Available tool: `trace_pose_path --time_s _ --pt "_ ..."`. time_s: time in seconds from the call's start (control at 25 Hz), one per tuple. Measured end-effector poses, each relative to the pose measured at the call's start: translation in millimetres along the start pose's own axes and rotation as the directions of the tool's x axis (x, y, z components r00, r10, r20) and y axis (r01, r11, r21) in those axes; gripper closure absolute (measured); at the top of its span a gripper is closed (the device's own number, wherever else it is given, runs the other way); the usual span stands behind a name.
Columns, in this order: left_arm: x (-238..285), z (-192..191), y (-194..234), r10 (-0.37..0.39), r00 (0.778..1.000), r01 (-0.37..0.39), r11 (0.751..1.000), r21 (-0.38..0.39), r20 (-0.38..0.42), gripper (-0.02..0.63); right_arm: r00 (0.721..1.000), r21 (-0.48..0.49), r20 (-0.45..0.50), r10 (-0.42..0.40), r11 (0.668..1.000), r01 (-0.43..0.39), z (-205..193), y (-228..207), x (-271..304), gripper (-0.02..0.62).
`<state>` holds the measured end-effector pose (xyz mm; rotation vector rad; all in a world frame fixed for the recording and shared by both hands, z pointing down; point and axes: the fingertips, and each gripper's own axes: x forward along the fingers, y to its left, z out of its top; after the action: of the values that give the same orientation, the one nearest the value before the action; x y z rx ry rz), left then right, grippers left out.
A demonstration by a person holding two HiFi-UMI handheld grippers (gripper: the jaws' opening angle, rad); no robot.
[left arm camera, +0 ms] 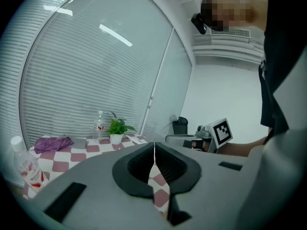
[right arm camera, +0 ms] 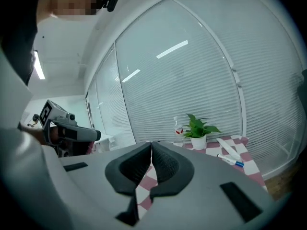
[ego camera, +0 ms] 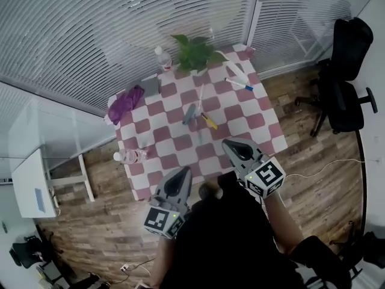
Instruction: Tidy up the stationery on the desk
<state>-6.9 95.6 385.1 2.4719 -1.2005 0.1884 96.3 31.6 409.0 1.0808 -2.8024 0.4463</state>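
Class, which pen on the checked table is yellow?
The pen near the table's centre, right of the grey one; the marker farther back is white and blue.

**Stationery loose on the checked tabletop**

5 pieces lie flat on the pink-and-white checked tabletop (ego camera: 252, 119), in 2 groups well apart.

Near the middle, a grey pen-shaped item (ego camera: 189, 114) lies aslant. A yellow pen-shaped item (ego camera: 209, 122) lies just to its right, angled the other way. A thin white stick (ego camera: 200, 97) lies just behind these 2, pointing toward the far edge.

Near the far right corner lies a white marker pen with a blue cap (ego camera: 239, 85) (right arm camera: 230, 160), cap toward the right edge. Just behind it is a flat white strip (ego camera: 236, 70) (right arm camera: 229, 148); what it is cannot be told.
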Motion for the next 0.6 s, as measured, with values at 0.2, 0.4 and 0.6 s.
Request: trace_pose_path --time_s 0.2,0.4,0.6 --pt "45.9 19.5 2.9 0.04 0.999 -0.04 0.999 -0.033 0.015 0.572 0.996 -0.036 -0.082 0.027 0.999 -0.03 -9.6 -56.7 19.0 0.572" --pt "84.7 33.9 9.4 0.064 0.998 -0.064 0.998 -0.026 0.016 0.572 0.983 -0.093 -0.182 -0.003 0.996 -0.015 -32.7 -119.9 36.9 0.572" --pt "108.9 31.5 12.9 0.096 0.995 -0.096 0.995 -0.033 -0.001 0.572 0.959 -0.119 -0.281 -0.043 0.993 0.009 -73.1 -180.3 56.2 0.572"
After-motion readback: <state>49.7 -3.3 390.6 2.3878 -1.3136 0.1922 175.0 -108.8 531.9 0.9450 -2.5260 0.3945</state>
